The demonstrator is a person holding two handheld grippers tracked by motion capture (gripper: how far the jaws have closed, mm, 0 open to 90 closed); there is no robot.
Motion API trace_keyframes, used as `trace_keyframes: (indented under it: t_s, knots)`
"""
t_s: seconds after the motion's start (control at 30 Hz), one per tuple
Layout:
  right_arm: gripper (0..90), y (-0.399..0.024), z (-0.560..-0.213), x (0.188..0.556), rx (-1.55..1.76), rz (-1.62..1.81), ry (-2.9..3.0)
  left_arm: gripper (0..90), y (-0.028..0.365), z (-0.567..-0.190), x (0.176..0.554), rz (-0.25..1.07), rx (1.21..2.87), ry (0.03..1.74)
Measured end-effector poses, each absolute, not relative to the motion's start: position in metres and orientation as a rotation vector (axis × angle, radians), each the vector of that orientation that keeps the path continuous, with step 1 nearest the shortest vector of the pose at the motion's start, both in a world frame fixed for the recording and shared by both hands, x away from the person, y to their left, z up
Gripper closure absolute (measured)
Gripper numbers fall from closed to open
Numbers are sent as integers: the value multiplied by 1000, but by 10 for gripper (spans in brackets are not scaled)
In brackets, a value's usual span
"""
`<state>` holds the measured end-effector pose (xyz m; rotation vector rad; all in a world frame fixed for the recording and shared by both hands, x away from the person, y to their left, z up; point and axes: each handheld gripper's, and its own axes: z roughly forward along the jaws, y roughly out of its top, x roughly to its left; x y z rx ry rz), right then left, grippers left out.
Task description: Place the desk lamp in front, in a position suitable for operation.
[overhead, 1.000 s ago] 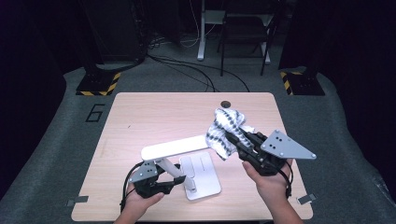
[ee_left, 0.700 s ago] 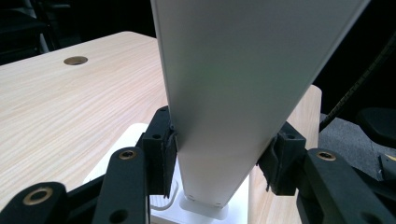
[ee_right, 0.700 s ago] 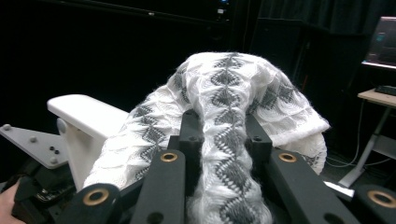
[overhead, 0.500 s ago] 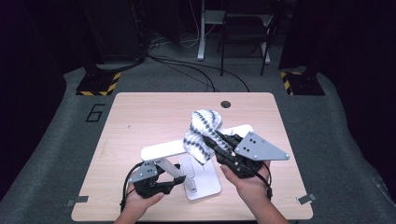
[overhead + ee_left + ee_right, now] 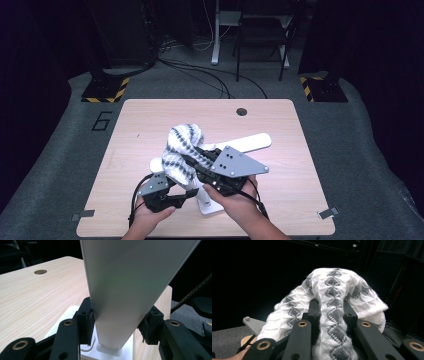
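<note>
Crowding table (image 5: 280, 150): cloth (image 5: 181, 150) over white lamp arm (image 5: 250, 143), base (image 5: 212, 205) beneath.

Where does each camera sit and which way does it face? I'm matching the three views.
High view: above the person's side, looking forward and down on the table; both hands and grippers show.
Left gripper view: rides the left gripper, facing the clamped white lamp arm.
Right gripper view: rides the right gripper, facing the knitted cloth.
Shared: lamp arm and cloth also appear from above.
</note>
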<state>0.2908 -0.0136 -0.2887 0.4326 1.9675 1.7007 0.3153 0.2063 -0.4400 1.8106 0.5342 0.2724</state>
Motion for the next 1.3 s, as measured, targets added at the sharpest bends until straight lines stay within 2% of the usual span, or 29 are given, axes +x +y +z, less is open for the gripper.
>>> trace_keyframes:
  t_s: [0.67,1.03,1.3]
  knots:
    - [746,26,-288,285,353,1699,2056,527,206,-440,315,268,1811,543]
    - [745,20,-288,286,364,1711,2052,527,206,-440,316,274,1818,526]
    - [745,-1,-287,289,416,1708,2014,527,204,-440,316,273,1799,537]
